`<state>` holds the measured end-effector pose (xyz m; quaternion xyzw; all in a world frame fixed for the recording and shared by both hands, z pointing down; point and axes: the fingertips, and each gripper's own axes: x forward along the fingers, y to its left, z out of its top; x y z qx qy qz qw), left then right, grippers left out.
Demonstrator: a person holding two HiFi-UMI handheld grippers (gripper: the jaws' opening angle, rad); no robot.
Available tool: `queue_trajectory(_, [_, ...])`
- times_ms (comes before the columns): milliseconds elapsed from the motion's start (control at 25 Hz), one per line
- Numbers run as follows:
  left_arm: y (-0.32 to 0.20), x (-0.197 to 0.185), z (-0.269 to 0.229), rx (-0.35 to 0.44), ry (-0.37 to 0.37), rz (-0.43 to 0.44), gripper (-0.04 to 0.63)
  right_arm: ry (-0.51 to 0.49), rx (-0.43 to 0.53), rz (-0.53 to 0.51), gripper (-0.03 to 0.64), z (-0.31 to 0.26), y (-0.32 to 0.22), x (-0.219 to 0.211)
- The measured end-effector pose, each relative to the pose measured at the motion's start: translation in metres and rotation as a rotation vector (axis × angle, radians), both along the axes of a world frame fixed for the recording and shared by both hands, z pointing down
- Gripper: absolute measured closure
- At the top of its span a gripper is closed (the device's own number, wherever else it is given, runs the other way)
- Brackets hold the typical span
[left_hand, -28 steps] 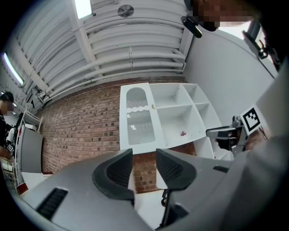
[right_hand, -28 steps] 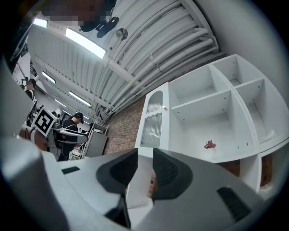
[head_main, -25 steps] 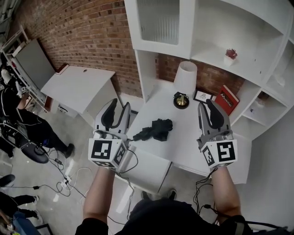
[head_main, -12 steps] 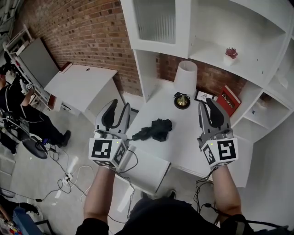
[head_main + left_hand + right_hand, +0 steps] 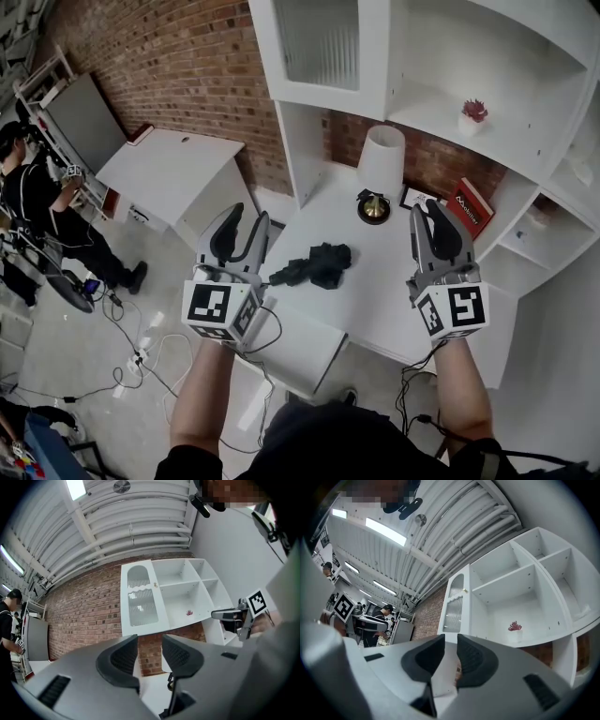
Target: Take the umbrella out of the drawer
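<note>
**A:** Only the bystander in black clothes (image 5: pixel 33 202) at the far left has changed place since a second ago. Both grippers look unmoved.

**B:** Yes. In the head view the black folded fabric umbrella (image 5: pixel 314 265) lies on the white table top (image 5: pixel 394 291), between the two grippers and a little farther. The left gripper (image 5: pixel 246 217) and the right gripper (image 5: pixel 427 208) hover over the near edge, both apart from it.

**A:** Which step is this?

**B:** I judge the taking out is already done. A white box-like part (image 5: pixel 305 347) under the near edge is maybe the drawer, but I cannot tell if it is open. The next move would perhaps be to push it shut.

**A:** And the left gripper view?

**B:** Its jaws stand a little apart, with nothing between them, only the red brick wall (image 5: pixel 89 616) behind.

**A:** The right gripper view?

**B:** A narrow gap, also empty.

**A:** Room to move?

**B:** The near table is free. The white cone-shaped lamp (image 5: pixel 380 159) and the red book (image 5: pixel 466 206) stand far, by the shelves. Left of the table edge there are cables (image 5: pixel 141 347) on the floor.
</note>
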<state>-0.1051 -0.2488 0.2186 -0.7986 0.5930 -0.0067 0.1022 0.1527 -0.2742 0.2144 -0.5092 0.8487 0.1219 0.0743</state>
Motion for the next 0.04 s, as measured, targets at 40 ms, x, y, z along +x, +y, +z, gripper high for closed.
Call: queue_trajectory(40, [-0.0002,0.0009,0.0012,-0.003,-0.001,-0.001,0.434,-0.001,-0.001,0.000,0.538,0.0006,-0.0006,0.0012])
